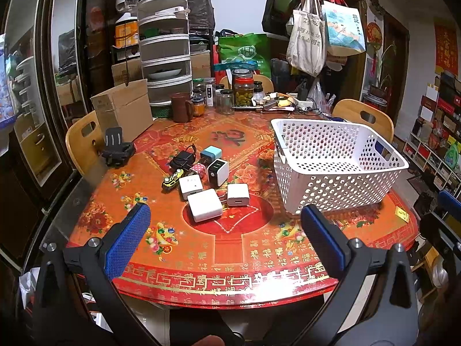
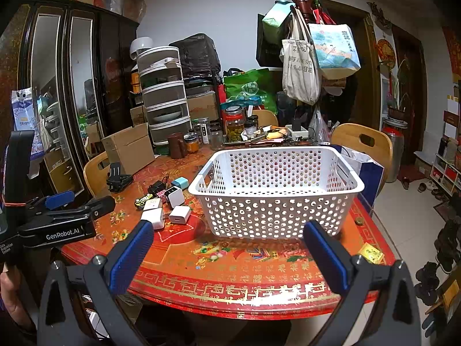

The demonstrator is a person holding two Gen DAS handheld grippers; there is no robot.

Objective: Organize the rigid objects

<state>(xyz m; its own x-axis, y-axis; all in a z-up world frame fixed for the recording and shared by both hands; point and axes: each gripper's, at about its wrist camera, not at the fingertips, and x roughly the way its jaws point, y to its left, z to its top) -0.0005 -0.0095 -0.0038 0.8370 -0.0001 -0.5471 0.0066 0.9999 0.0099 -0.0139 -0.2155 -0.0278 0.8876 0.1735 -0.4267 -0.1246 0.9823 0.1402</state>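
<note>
Left gripper (image 1: 226, 230): jaws wide open, holding nothing, poised above the near part of the table (image 1: 259, 259). Its blue pads (image 1: 128, 239) frame the cluster of small items ahead.

Right gripper (image 2: 227, 248): jaws likewise wide open and empty, poised above the near table edge, facing the basket (image 2: 273, 190). In the right wrist view the left gripper's body appears at the left edge, off the table's left side.

Basket: white, perforated, upright on the right half of the table. Nothing can be made out inside it.

Items for sorting lie in a loose cluster left of the basket, apart from it:
- large white charger (image 1: 205, 204), nearest the grippers;
- small white charger (image 1: 238, 194), just beside it on the right;
- white plug (image 1: 191, 186), directly behind the large charger;
- black-and-white charger (image 1: 218, 171), upright, behind those;
- blue-and-white cube (image 1: 211, 153), further back;
- pink dotted item (image 1: 198, 169), between the plug and the cube;
- yellow toy car (image 1: 172, 179), at the cluster's left edge;
- black adapter (image 1: 183, 158) with cable, at the rear left.

A black clip-like object (image 1: 116, 147) rests well apart at the table's left edge, near a cardboard box (image 1: 124, 109). Jars (image 1: 243, 88) and clutter occupy the far side. A small yellow card (image 1: 402, 214) lies near the right edge.
</note>
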